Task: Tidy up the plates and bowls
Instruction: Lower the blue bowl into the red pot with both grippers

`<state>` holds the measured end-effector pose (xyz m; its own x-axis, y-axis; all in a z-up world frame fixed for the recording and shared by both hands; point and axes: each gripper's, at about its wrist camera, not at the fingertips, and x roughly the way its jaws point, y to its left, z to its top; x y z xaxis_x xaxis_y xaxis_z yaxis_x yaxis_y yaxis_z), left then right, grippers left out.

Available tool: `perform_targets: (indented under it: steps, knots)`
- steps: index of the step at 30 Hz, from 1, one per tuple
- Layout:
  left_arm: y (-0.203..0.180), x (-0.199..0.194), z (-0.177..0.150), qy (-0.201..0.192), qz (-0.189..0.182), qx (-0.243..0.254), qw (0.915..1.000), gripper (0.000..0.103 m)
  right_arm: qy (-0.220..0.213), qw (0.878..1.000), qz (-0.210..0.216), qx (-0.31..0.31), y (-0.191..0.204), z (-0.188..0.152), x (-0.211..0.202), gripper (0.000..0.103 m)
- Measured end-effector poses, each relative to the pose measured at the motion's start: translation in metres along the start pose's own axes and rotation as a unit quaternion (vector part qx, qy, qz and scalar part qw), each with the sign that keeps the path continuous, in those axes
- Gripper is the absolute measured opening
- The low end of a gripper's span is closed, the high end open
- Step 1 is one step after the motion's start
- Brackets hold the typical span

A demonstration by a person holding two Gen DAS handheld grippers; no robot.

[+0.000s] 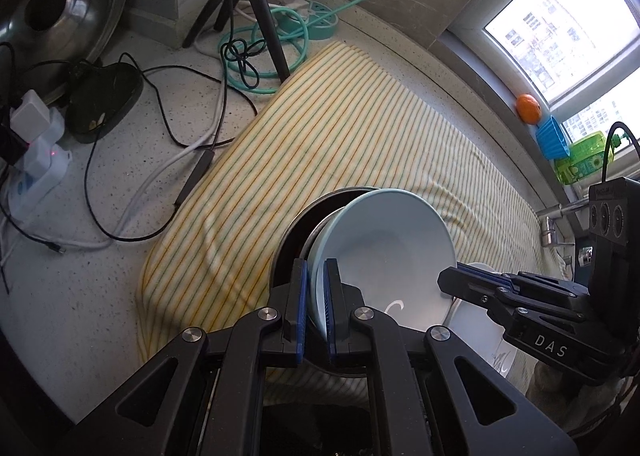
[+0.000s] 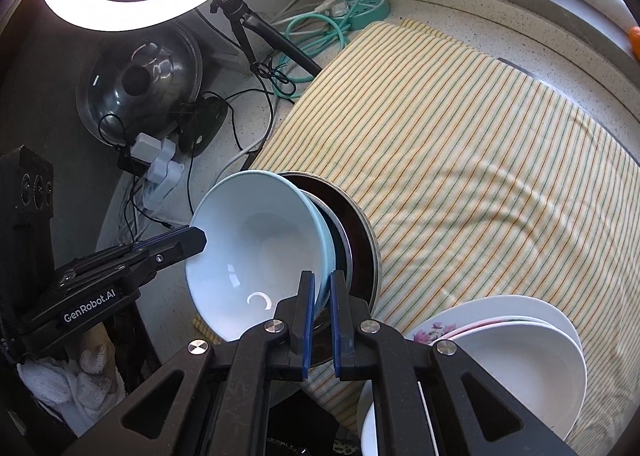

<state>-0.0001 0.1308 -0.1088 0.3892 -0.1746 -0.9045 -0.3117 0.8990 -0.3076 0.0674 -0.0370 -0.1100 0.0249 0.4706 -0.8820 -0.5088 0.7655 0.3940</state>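
**A:** What have your claws got?

**B:** My left claw (image 1: 317,296) is clamped on the near rim of the pale blue glazed bowl (image 1: 384,252), one blue pad inside the rim and one outside. My right claw (image 2: 321,308) pinches the rim of that same bowl at the opposite side, also closed tight on it.

**A:** And where is the bowl?

**B:** It sits tilted inside a dark round metal-rimmed pan (image 2: 362,232), which rests on the yellow striped cloth (image 1: 320,128) spread over the speckled grey surface (image 1: 72,288).

**A:** Anything else beside the bowl?

**B:** Just right of the bowl, at the near end of the cloth, lies a stack of white plates (image 2: 532,360), one with a pink flower print. Beyond the bowl, well apart from it, stand a black tripod (image 1: 256,4) and a teal power strip (image 2: 366,6) with coiled cable.
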Motion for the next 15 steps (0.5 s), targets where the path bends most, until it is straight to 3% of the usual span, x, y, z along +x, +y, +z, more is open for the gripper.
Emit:
perform_targets:
  steps: [15]
  knots:
    - [0.0011,0.0099,-0.0031,0.017,-0.001,0.002,0.9999,0.006,0.012,1.000,-0.002,0.009,-0.0046,-0.0037,0.0093,0.008]
